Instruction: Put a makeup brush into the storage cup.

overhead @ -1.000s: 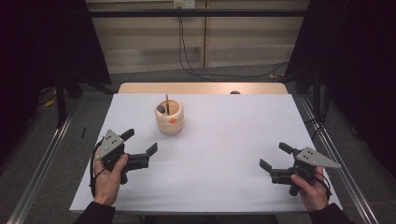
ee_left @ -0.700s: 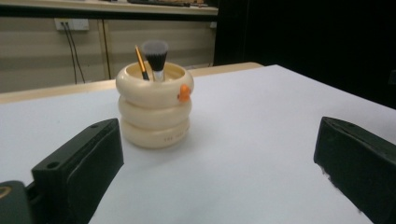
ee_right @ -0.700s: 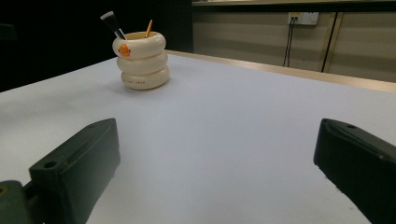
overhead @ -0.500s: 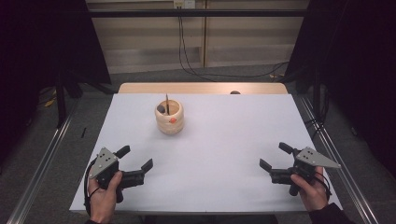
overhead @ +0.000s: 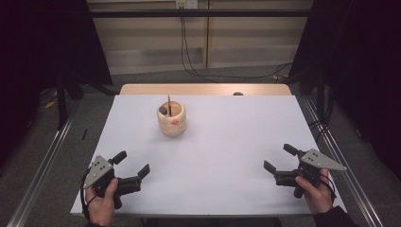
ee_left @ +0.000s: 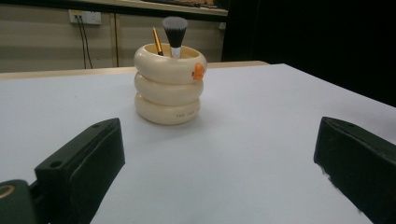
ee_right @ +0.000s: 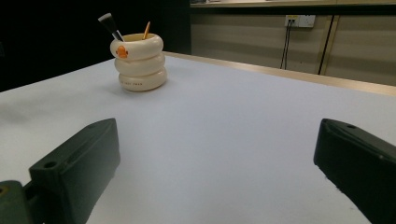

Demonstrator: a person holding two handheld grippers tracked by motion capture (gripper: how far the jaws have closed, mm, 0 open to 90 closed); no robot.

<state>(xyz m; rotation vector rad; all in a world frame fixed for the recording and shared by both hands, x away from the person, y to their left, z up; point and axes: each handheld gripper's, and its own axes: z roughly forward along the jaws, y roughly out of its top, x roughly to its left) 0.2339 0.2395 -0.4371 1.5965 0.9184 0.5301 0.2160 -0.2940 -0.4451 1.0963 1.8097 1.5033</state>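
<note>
The left gripper, held low at the near left corner of the white-covered table, has its two black jaws spread wide with nothing between them. Over at the near right corner the right gripper sits the same way, jaws wide apart and gripping nothing, the person's hand wrapped around its handle. Both point inward and forward across bare tabletop. Well beyond them, toward the far left-centre of the table, stands a cream-coloured holder shaped like three stacked rings with a small orange mark on its top ring. A grey-bristled makeup brush and a slim gold-handled stick stand upright inside it.
</note>
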